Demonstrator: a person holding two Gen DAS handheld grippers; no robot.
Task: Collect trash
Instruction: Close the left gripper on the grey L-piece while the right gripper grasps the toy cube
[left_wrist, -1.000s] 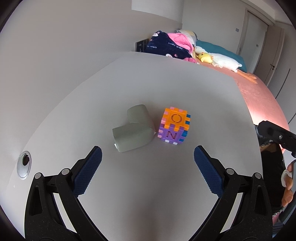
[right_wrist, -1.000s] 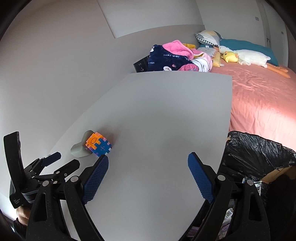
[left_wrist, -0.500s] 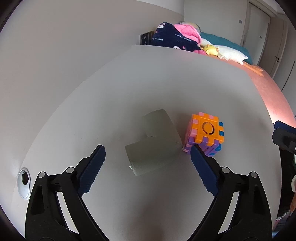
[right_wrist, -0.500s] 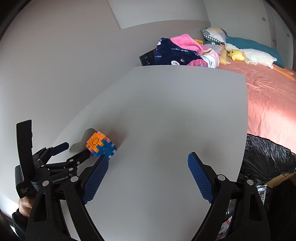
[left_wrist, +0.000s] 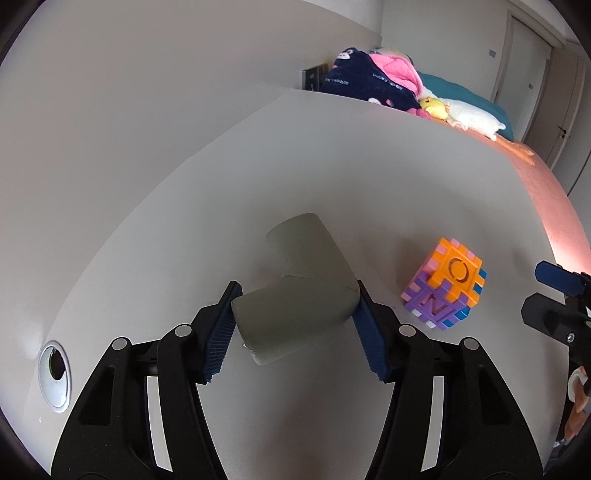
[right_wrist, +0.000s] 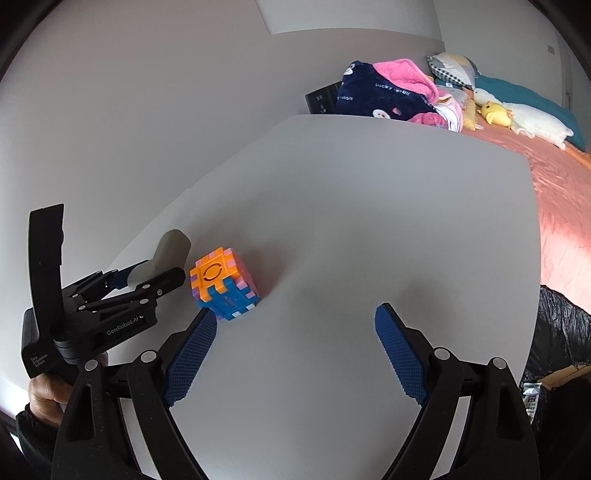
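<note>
The left claw (left_wrist: 295, 321) has just been closing, and its blue pads (left_wrist: 218, 339) now sit against both ends of the near leg of the grey bent tube (left_wrist: 295, 295), which lies on the white tabletop (left_wrist: 369, 177) — clamped on it, by the look of that contact. The tube's other leg angles away toward the wall. Just to its right, apart from it, stands the toy cube (left_wrist: 445, 284), orange on top, purple on the side facing this camera. Over to the right claw (right_wrist: 295, 347): jaws spread wide, nothing between them, hanging over bare tabletop with the cube just beyond its left pad. A black trash bag (right_wrist: 565, 325) sits off the tabletop's right edge, beside the pink bed (right_wrist: 561, 192).
</note>
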